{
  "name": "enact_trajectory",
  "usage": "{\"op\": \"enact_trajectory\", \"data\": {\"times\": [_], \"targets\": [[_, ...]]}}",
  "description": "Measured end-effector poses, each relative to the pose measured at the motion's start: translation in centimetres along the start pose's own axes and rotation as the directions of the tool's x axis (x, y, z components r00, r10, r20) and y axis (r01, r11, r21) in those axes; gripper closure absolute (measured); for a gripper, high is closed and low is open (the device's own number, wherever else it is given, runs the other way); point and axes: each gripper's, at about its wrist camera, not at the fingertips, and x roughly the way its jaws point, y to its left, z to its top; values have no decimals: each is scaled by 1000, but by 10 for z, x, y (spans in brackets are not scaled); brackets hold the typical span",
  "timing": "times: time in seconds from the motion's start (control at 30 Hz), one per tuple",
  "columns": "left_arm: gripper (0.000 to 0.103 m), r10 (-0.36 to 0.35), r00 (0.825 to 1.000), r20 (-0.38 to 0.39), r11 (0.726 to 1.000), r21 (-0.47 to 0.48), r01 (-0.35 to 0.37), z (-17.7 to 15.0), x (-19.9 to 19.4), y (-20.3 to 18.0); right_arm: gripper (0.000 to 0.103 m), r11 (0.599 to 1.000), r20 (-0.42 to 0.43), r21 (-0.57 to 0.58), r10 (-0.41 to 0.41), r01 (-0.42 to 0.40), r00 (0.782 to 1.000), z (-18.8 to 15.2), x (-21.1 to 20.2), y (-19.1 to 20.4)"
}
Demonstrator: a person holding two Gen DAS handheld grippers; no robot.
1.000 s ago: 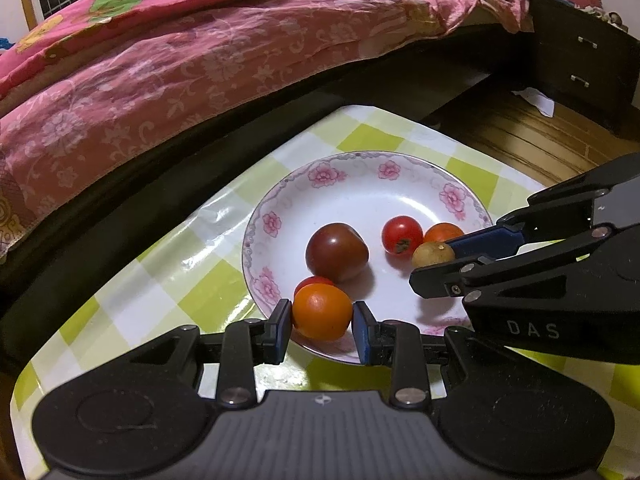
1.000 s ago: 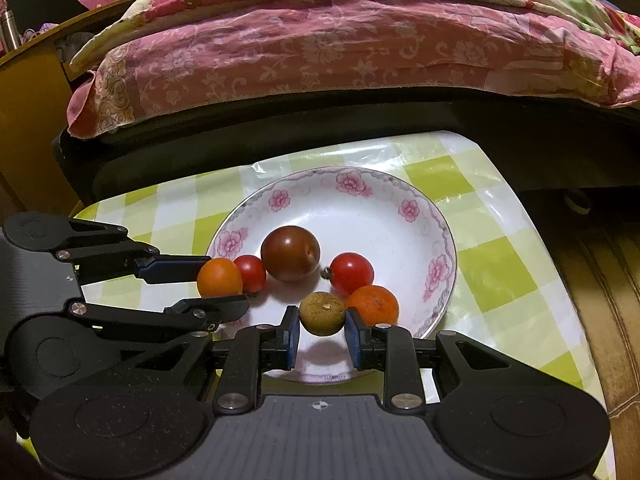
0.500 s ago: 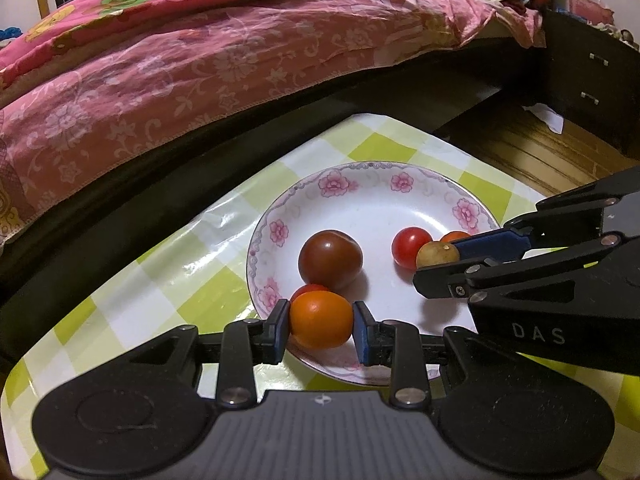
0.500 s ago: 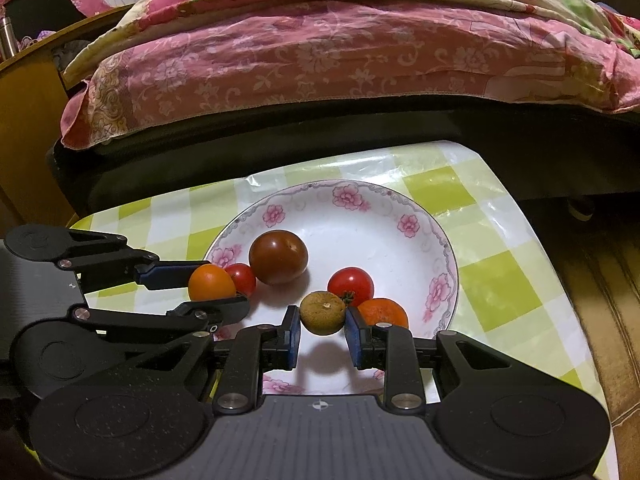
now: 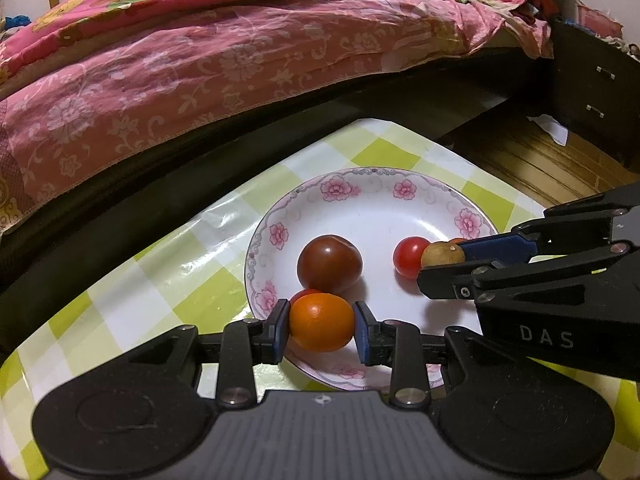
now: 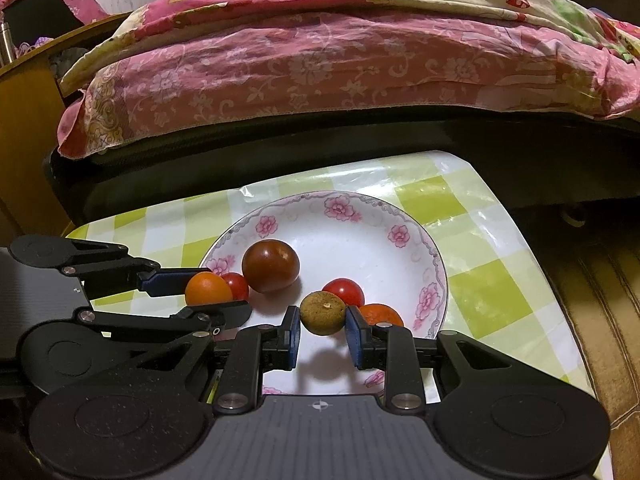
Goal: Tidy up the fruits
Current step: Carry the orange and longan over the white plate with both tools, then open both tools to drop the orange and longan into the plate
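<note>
Fruit sits gripped on both sides: left gripper clamps the orange tomato at the plate's 7 o'clock edge, right gripper clamps the brown-green fruit near 5 o'clock. Both look light, smooth, bruisable; hold across the widest middle.

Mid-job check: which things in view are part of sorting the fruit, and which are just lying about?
Part of the job:
- orange fruit in the left tongs
- brownish-green fruit in the right tongs
- dark red-brown fruit, two small red fruits, another orange fruit
- flowered plate

Just there:
- pink bedcover
- checked tablecloth
- dark drawer unit
</note>
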Motion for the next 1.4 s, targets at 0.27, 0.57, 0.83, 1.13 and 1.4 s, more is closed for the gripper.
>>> {"op": "enact_trajectory", "data": {"times": [0.27, 0.57, 0.83, 1.13, 1.4], "targets": [[63, -14, 1000, -1, 1000, -27, 14, 1, 0, 2, 79, 1000, 0, 30, 9, -9, 1000, 0, -1, -3], [63, -16, 1000, 3, 999, -32, 16, 1, 0, 2, 79, 999, 0, 45, 11, -11, 1000, 0, -2, -5], [62, -24, 1000, 14, 998, -62, 25, 4, -3, 7, 73, 998, 12, 70, 10, -11, 1000, 1, -6, -8], [58, -19, 999, 39, 998, -64, 21, 6, -15, 10, 70, 998, 23, 66, 11, -13, 1000, -1, -11, -9], [57, -8, 999, 49, 999, -53, 10, 2, -28, 17, 61, 999, 29, 45, 1, -2, 1000, -4, -18, -7]]}}
